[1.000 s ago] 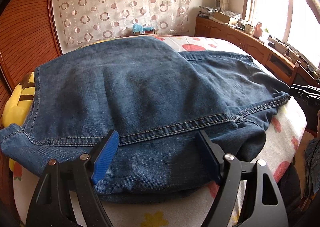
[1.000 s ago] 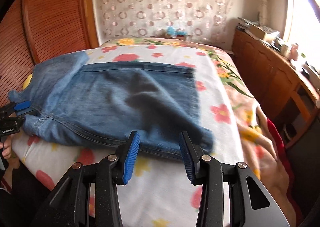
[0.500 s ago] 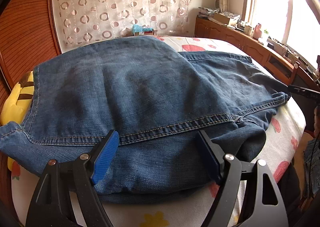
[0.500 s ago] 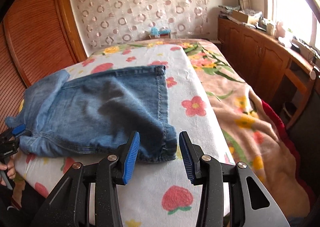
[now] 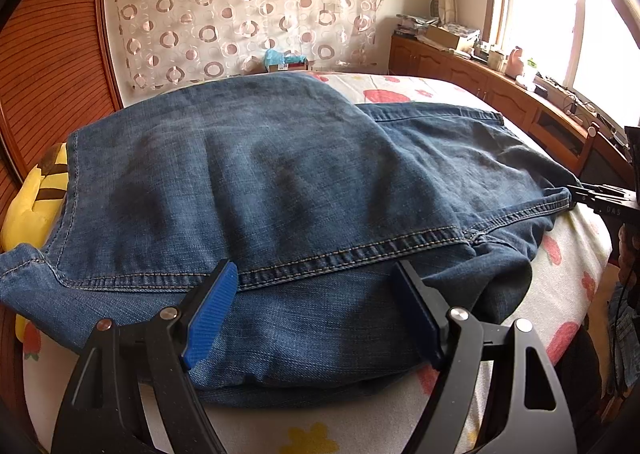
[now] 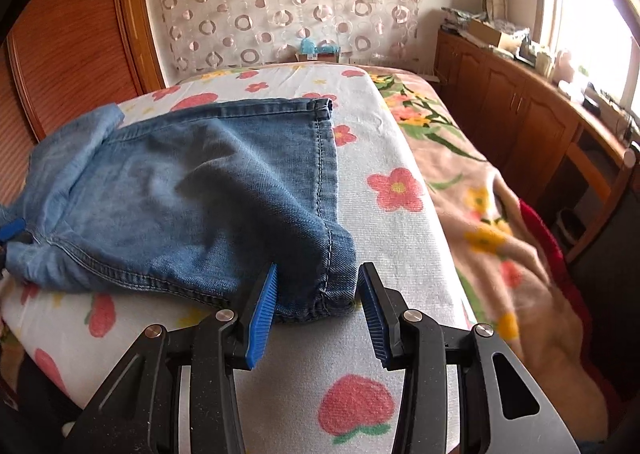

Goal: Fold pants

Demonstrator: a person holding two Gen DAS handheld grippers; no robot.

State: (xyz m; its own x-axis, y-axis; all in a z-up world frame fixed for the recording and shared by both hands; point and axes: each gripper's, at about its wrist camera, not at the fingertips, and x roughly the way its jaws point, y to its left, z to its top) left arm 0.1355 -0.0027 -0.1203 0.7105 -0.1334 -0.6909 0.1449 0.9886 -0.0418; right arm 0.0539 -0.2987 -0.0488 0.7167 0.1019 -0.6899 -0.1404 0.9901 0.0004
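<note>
Now both grippers, left gripper [image 5: 314, 308] and right gripper [image 6: 316, 304], spread their fingers wide, straddling the jeans [image 5: 260, 190] at lower frame on the bed [image 6: 392, 254].

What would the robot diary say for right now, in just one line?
stage: fold pants, lining up | left gripper: open, straddling jeans edge | right gripper: open, around hem corner | bed: jeans lying partly folded

Blue denim pants [image 5: 280, 182] folded over, lying flat on floral bed sheet [image 6: 384, 222]; hem corner at near edge
</note>
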